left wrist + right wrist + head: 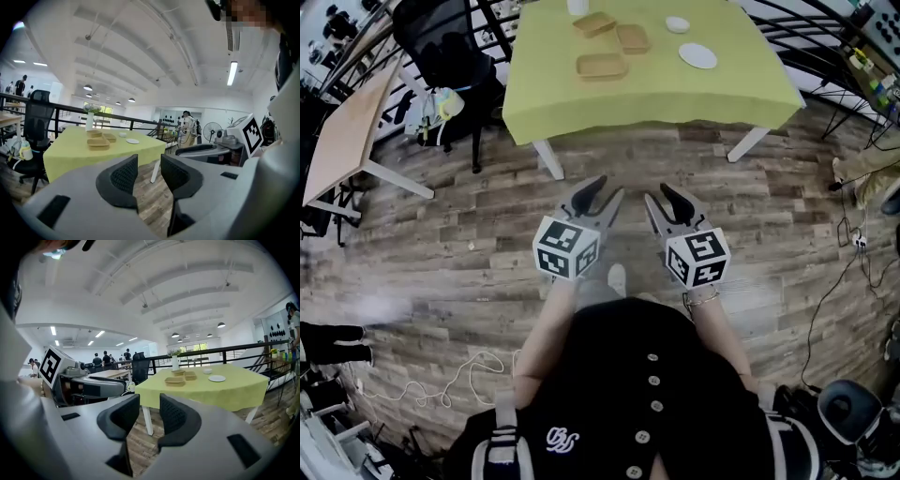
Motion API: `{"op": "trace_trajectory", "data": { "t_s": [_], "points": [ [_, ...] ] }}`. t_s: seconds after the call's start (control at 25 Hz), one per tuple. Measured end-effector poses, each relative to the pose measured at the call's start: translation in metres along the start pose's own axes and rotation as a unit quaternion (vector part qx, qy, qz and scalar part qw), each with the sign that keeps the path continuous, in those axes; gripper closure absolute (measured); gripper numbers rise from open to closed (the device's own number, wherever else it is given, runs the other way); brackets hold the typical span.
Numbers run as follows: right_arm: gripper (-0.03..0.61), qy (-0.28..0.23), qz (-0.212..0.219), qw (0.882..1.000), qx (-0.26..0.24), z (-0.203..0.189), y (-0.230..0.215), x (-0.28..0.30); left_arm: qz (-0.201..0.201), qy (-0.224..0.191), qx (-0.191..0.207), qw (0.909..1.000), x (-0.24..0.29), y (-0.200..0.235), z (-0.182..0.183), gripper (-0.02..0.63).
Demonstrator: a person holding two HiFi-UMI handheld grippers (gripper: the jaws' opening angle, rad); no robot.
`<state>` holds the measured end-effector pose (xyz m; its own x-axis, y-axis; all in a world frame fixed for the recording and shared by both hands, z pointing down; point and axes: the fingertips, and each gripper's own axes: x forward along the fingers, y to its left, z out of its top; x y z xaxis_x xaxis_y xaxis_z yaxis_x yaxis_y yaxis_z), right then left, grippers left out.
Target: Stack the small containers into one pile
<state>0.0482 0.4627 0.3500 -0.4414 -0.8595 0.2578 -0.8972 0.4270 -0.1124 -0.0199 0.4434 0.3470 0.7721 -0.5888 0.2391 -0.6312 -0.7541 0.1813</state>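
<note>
Small containers (602, 66) back from table (581, 108) edge; wood floor (469, 187) between; left claw (609, 187), right claw (657, 192) agape, empty.

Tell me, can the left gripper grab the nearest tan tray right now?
Probably not yet: the left gripper hangs open over the wooden floor, short of the green table where the tray sits. Nothing stands between them.

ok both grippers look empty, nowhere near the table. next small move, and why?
Probably close in on the table first. The left gripper and right gripper hang over the wooden floor, jaws apart with nothing between them. The three tan containers lie unstacked on the table, well ahead of both. No grasp looks workable from here.
</note>
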Motion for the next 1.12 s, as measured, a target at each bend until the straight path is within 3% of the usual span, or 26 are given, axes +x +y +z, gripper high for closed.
{"op": "trace_trajectory", "data": {
  "t_s": [0.48, 0.88, 1.12],
  "points": [
    [0.453, 0.024, 0.000, 1.000, 0.010, 0.009, -0.029, 0.080, -0.012, 0.015, -0.015, 0.9997, 0.048, 0.068, 0.009, 0.465],
    [0.457, 0.045, 0.015, 0.999, 0.011, 0.014, -0.057, 0.131, 0.005, 0.021, -0.031, 0.9993, 0.075, 0.112, 0.014, 0.465],
    [0.460, 0.046, 0.026, 0.999, 0.009, 0.029, -0.087, 0.184, 0.025, 0.025, -0.045, 0.9984, 0.107, 0.160, 0.021, 0.465]
  ]
}}
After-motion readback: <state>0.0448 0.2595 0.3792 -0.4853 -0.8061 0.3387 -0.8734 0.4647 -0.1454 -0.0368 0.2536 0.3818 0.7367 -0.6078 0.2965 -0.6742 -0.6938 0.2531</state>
